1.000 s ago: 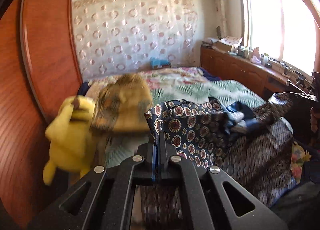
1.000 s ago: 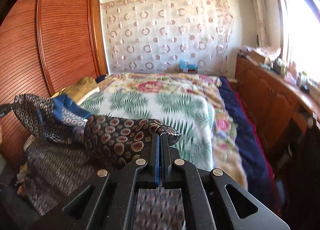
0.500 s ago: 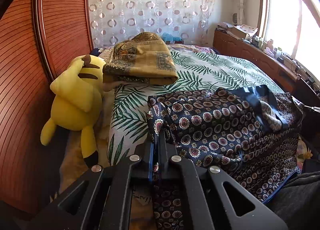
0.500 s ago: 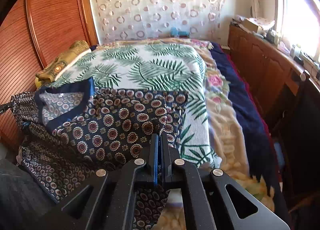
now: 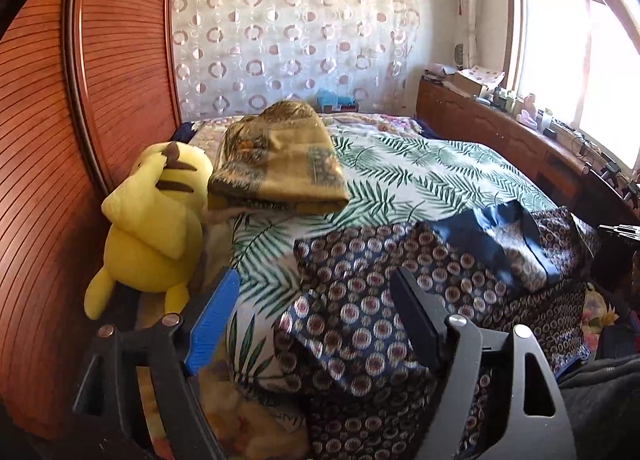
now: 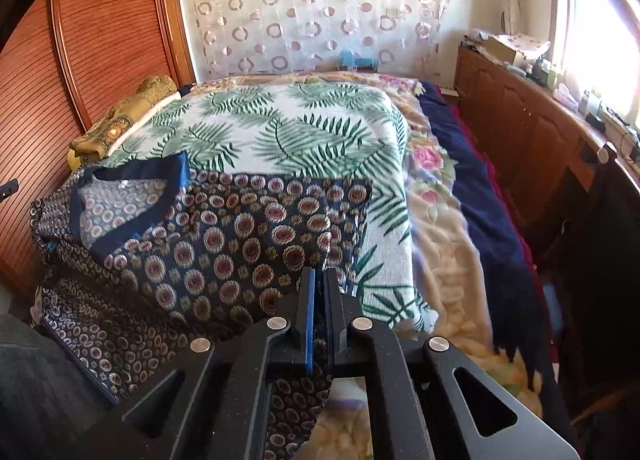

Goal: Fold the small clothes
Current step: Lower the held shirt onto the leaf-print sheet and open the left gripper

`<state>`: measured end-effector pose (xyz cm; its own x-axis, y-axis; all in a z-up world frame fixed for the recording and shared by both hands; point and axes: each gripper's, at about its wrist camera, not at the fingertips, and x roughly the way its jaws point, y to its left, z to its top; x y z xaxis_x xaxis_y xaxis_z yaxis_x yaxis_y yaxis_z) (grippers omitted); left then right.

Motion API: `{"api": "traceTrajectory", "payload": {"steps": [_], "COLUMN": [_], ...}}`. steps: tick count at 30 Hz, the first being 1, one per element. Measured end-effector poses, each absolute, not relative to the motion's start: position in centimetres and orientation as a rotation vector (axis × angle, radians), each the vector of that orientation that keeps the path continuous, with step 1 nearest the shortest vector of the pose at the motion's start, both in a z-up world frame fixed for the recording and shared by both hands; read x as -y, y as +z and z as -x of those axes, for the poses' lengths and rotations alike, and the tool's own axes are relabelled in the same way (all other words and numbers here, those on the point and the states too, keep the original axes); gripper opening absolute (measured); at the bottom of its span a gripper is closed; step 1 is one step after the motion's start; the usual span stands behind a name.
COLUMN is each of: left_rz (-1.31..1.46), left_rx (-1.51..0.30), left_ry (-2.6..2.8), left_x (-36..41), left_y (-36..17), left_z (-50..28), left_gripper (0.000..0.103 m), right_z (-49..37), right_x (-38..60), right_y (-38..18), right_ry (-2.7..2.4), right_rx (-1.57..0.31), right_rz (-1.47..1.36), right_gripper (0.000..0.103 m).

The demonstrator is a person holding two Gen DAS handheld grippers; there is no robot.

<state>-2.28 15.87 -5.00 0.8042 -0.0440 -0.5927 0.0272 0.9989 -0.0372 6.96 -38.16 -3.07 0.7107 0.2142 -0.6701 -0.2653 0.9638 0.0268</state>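
Observation:
A dark blue top with round medallion print lies spread over the near end of the bed, neckline towards the far side; it also shows in the right wrist view. My left gripper is open, its fingers standing apart over the top's near left corner, holding nothing. My right gripper is shut on the top's near right edge, with cloth running down between the fingers.
A folded yellow-brown garment lies on the leaf-print bedspread at the far left. A yellow plush toy leans against the wooden wardrobe. A wooden cabinet with clutter runs along the right wall under the window.
The top went from held up in the air to laid flat on the bed. My left gripper has opened and let go of it. My right gripper stays shut on it.

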Motion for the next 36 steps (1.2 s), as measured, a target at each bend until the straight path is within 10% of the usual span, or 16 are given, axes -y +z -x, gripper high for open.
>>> {"api": "traceTrajectory", "payload": {"steps": [6,36], "left_rz": [0.047,0.024], "left_rx": [-0.665,-0.933], "left_ry": [-0.037,-0.084], "left_x": [-16.1,-16.1], "left_y": [-6.1,-13.2], "left_z": [-2.7,-11.1], "left_gripper": [0.078,0.078], "right_z": [-7.4,-20.4], "right_x": [38.1,37.7], "right_y": [-1.6,-7.6], "right_ry": [0.263,0.230], "right_rx": [-0.676,-0.841], "right_rz": [0.090,0.048], "right_gripper": [0.047,0.051]}}
